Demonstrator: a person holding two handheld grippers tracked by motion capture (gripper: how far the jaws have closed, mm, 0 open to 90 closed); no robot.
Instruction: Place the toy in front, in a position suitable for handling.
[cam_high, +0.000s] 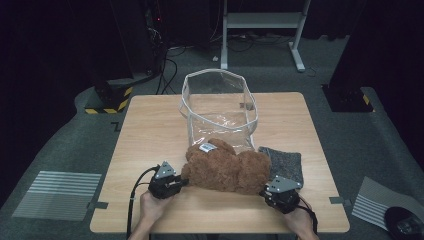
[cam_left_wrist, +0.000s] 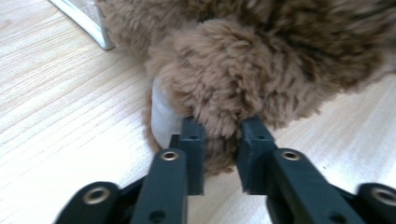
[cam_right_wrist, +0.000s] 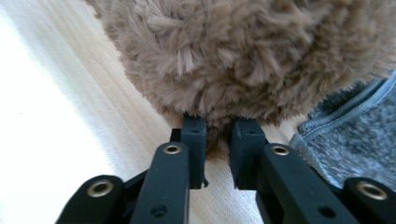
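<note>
Lying on a pale wooden table (cam_high: 150, 125) in a dark room with grey carpet, the brown teddy bear (cam_high: 225, 167) sits before a clear bag (cam_high: 219, 107), beside a grey cloth (cam_high: 286, 164). The left gripper (cam_high: 176, 183) and right gripper (cam_high: 272, 192) each pinch its fur; its face is hidden.
</note>
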